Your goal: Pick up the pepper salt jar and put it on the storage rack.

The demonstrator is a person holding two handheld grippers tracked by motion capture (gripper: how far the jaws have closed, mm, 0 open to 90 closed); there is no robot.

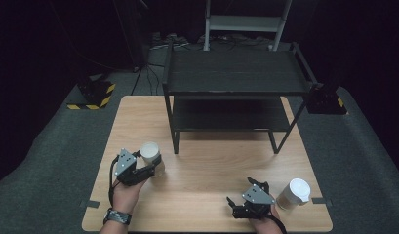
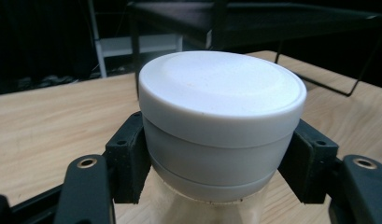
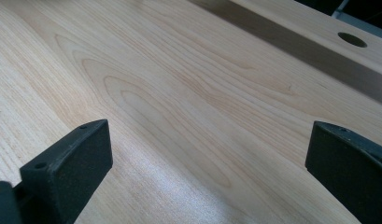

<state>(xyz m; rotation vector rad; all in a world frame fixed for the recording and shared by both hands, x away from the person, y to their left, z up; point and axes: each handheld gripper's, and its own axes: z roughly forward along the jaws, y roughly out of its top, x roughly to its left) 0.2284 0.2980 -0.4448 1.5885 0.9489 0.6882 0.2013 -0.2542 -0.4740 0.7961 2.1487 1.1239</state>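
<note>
Table (image 1: 211,165): a pale wooden top that carried everything, with dark floor around it.
Rack (image 1: 233,80): a black two-tier shelf stood at the far middle of the table, both tiers bare.
Right-hand jar (image 1: 293,194): a second white-lidded jar stood upright near the table's right front corner, just beside the right gripper and apart from it.
Held jar (image 2: 221,126): it stood at the left front of the table, clear of the rack's near leg. Its long axis ran vertically, the lid facing up and the clear body below.
Lid (image 2: 221,88): white, round and flat-topped, seated level on the jar.
Left gripper (image 1: 147,168): its jaws were closed against the sides of the lid's skirt, one pad on each side.
Right gripper (image 3: 207,154): its jaws stood wide apart with nothing between them, only bare wood beneath.
Step in hand, as judged: the jar looked gripped for a lift. Doing it well would mean keeping the squeeze even and raising it straight up without tilting, since a hold on the lid alone may let the body slip or the lid loosen.
</note>
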